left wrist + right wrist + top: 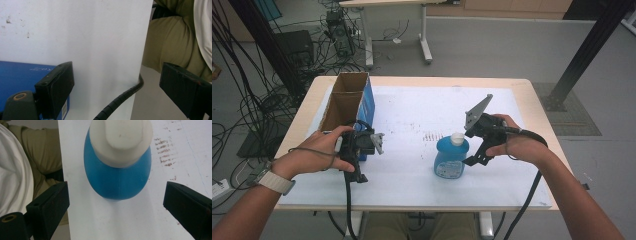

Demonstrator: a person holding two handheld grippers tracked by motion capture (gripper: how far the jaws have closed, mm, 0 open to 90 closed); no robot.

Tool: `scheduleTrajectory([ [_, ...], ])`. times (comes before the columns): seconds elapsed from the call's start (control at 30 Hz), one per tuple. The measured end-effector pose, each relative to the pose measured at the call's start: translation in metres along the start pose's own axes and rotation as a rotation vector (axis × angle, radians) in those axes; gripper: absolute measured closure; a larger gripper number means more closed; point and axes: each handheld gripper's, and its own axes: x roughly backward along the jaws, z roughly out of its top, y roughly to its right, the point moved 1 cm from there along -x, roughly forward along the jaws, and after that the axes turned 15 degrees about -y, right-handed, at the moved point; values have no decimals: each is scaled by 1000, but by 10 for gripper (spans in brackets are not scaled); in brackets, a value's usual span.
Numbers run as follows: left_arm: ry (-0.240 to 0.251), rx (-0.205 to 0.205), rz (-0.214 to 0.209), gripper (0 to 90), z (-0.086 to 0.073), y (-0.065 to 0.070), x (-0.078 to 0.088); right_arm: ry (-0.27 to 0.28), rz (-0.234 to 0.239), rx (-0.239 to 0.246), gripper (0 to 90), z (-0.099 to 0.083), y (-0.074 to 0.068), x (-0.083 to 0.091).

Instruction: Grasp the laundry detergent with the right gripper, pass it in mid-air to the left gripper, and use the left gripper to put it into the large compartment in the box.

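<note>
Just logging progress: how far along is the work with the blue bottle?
Early stage. Done: nothing looks moved; the white-capped blue plastic bottle stands upright on the white sheet. In hand: the right gripper, jaws open, is lined up just beside the bottle. Left: closing on it. The left gripper waits open by the open cardboard box.

A blue bottle (pixel 451 159) with a white cap (pixel 457 138) is standing upright on the white-covered worktop (pixel 412 115), near its front edge.
</note>
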Motion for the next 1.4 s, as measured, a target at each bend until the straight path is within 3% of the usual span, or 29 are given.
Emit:
scheduleTrajectory([
  [0.87,8,-1,-4,128,2,-1,-2,29,-16,-18,63,-4,2,-5],
  [1.4,12,4,-12,128,3,-1,-5,93,-22,-7,67,-6,2,-17],
])
